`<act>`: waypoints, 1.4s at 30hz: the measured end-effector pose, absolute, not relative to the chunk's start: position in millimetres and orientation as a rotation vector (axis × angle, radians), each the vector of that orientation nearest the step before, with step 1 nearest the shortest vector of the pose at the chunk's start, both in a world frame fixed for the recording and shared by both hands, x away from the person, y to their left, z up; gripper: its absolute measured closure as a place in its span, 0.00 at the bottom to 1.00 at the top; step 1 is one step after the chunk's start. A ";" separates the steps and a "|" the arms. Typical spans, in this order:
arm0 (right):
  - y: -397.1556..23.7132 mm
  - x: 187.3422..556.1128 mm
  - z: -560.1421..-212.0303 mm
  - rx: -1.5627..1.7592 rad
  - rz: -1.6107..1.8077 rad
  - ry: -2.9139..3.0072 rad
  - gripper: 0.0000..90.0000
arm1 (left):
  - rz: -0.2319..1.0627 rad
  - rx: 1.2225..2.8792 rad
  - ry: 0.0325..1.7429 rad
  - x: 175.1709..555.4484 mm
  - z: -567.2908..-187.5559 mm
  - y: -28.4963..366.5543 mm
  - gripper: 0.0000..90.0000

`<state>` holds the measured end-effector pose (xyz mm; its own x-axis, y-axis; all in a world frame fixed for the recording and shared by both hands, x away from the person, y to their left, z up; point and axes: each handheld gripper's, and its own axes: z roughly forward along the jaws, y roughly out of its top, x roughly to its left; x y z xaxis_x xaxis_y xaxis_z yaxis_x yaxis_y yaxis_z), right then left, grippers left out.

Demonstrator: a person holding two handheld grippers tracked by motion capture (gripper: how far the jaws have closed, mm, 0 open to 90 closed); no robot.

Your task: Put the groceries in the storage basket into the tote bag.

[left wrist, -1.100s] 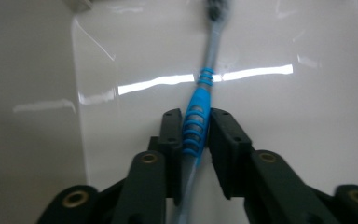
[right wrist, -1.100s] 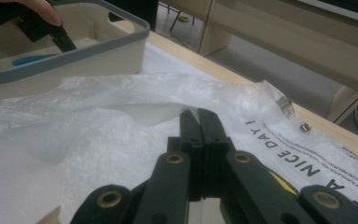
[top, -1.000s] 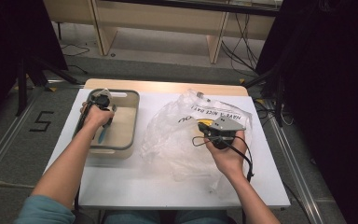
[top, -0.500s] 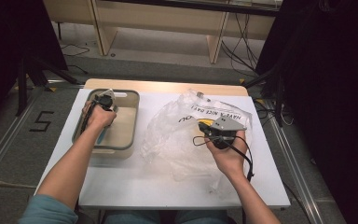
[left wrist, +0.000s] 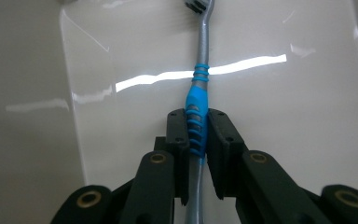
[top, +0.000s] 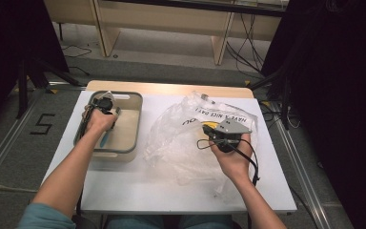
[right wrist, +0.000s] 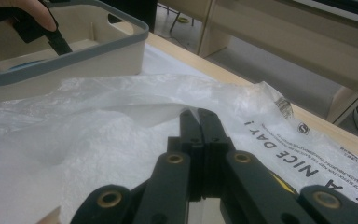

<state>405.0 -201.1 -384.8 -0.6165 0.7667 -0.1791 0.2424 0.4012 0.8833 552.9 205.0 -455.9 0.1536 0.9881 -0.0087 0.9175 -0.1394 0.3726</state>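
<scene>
From the high view we see the white surface (top: 171,191) evenly and brightly lit from above, while both sides of the room fall into near black. Shadows beneath the forearms are soft and faint. That picture is mildly soft and grainy. In the left gripper view we find sharp white streaks of glare across the glossy floor of the bin (left wrist: 284,116), and the nearest black links at the bottom go out of focus. In the right gripper view, the plastic bag (right wrist: 74,140) glows pale, nearly washed out; the background shelves blur slightly.
</scene>
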 end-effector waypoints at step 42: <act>-199.6 405.1 -386.2 0.856 1.177 2.079 1.00 | 0.461 2.002 1.636 527.8 -423.6 207.3 0.88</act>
